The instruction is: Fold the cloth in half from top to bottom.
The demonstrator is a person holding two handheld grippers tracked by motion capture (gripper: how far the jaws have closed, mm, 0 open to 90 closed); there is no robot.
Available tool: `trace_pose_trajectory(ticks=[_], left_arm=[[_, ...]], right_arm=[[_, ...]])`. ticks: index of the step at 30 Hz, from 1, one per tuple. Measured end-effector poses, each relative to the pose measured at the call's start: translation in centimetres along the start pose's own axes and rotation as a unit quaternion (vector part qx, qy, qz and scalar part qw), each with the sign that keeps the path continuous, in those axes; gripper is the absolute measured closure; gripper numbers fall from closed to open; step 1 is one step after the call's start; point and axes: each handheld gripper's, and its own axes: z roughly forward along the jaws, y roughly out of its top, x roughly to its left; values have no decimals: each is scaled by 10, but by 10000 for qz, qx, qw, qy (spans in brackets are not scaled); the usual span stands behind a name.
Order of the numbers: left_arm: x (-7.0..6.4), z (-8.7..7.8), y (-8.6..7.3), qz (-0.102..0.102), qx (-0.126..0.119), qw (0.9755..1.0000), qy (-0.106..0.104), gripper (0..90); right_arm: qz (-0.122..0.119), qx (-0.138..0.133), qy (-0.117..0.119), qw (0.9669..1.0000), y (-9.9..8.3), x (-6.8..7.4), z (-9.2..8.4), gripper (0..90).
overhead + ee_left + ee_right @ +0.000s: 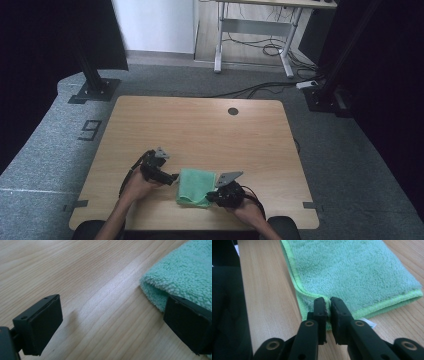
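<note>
Towel (196, 186): green terry cloth, folded into a compact rectangle, lying flat on the surface (200, 125) near its front edge, between the two grippers.
Towel edging: brighter green hem along the borders; small white tag (367, 322) peeking from under the fold at the near corner in the right gripper view.
Towel layers: at least two, stacked, folded edge rounded where it faces the left gripper.
Left gripper (172, 177): held in the person's left hand (137, 186), at the towel's left edge, pointing toward it.
Left gripper state: released, jaws spread wide; bare wood between them in the left gripper view; one jaw overlapping the towel's folded corner (160, 290) in that view, contact not certain.
Right gripper (210, 196): held in the person's right hand (245, 207), at the towel's front right corner.
Right gripper state: jaws drawn nearly together at the hemmed corner (328, 300), narrow gap between the pads; whether the pads pinch the hem cannot be told.
Surface: light wood grain, rounded corners, dark round grommet (233, 111) near the far edge.
Floor: grey carpet (350, 165), a "9" marked in dark tape (90, 130) to the left of the surface.
Background: white desk frame (255, 35) with loose cables (260, 47) beneath, dark stand bases (94, 90) at both far corners.
</note>
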Motion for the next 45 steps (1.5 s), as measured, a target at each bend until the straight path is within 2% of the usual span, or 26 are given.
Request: trace_pose_trajectory(ticks=[7, 12, 14, 15, 16, 17, 18, 19, 23, 28, 35, 40, 41, 42, 43, 45], left_arm=[[1, -14, 1, 8, -184, 9998, 75, 24], [-8, -21, 7, 80, -436, 9990, 62, 25], [-12, -21, 9, 112, -487, 9987, 39, 24], [-16, -22, 10, 149, -557, 9983, 17, 23], [-16, -22, 10, 149, -557, 9983, 17, 23], [-19, -23, 12, 190, -585, 9981, -7, 23], [-21, -24, 12, 194, -609, 9980, -15, 23], [-25, -25, 13, 219, -663, 9976, -34, 23], [-31, -25, 14, 309, -668, 9973, -58, 23], [-37, -24, 13, 392, -647, 9971, -80, 24], [-32, -19, 8, 324, -539, 9980, -24, 23], [-33, -19, 8, 319, -534, 9981, -16, 24], [-34, -21, 7, 327, -564, 9979, -49, 24], [-34, -21, 7, 327, -564, 9979, -49, 25], [-35, -23, 6, 328, -574, 9978, -61, 25], [-34, -26, 3, 314, -572, 9979, -51, 26]], right_arm=[[132, -183, -43, 9997, 3, -4, -14, 688], [121, -297, -114, 9994, 5, -7, -22, 608], [118, -331, -186, 9992, 7, -8, -26, 575], [124, -373, -258, 9989, 9, -10, -28, 523], [124, -373, -258, 9989, 9, -10, -28, 523], [146, -409, -365, 9984, 12, -12, -30, 471], [146, -409, -365, 9984, 12, -12, -30, 471], [196, -418, -488, 9977, 13, -14, -31, 427], [349, -444, -652, 9963, 16, -20, -31, 354], [415, -544, -646, 9956, 17, -22, -34, 336], [326, -583, -569, 9961, 16, -17, -43, 318], [298, -511, -597, 9965, 15, -17, -42, 319], [310, -448, -590, 9968, 13, -17, -41, 386], [310, -448, -590, 9968, 13, -17, -41, 386], [347, -386, -469, 9976, 10, -17, -40, 446], [353, -345, -423, 9979, 9, -16, -38, 472]])
